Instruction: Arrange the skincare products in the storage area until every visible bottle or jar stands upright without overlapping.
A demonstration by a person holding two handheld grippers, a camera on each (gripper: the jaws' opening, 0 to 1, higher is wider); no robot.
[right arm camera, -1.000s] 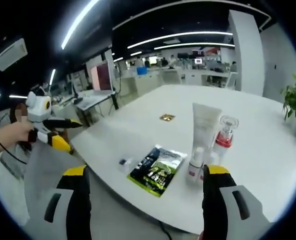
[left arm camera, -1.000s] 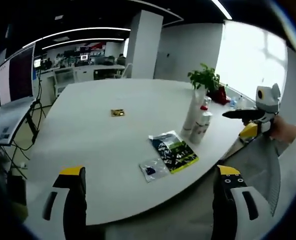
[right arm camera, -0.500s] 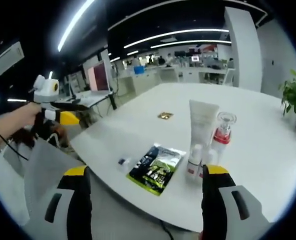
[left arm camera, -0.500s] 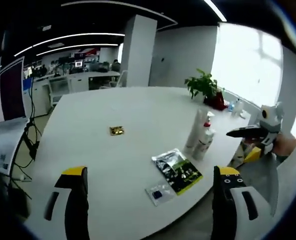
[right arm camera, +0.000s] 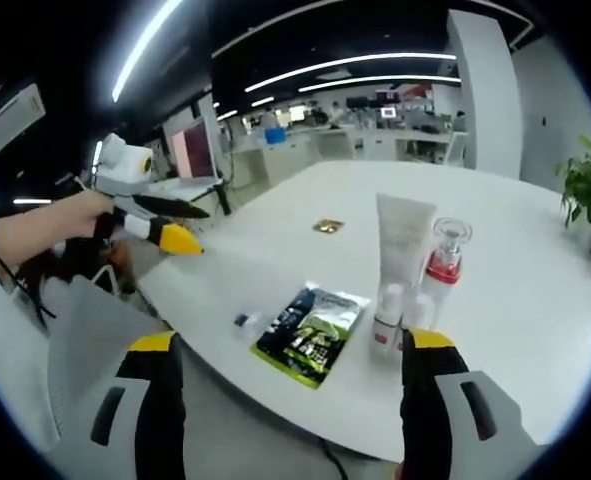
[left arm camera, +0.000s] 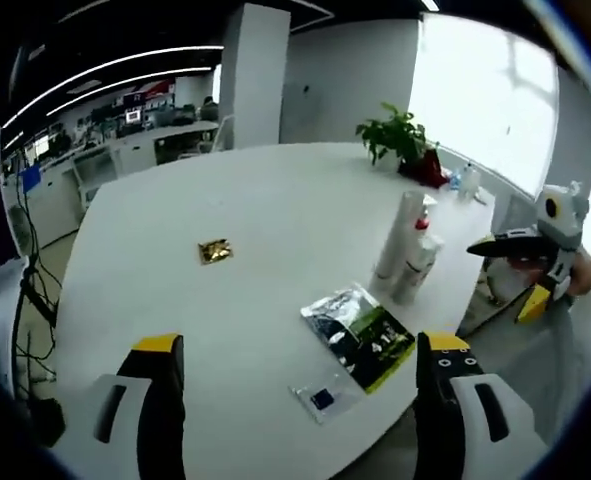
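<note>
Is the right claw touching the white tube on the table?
Apart. The right gripper view shows the right claw open and empty, with bare table between it and the white tube.

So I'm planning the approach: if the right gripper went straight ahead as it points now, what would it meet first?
Probably the green packet lying flat on the table, near its edge; the bottles stand right of that line. Depth is unclear.

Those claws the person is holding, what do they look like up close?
Each claw has two black jaws with yellow tips, set in white-grey housings. Seen from the right gripper view, the left claw has a rounded white head over a black and yellow body. From the left gripper view, the right claw looks the same: white head, dark jaws, yellow underside. A thin dark cable trails near the hand.
</note>
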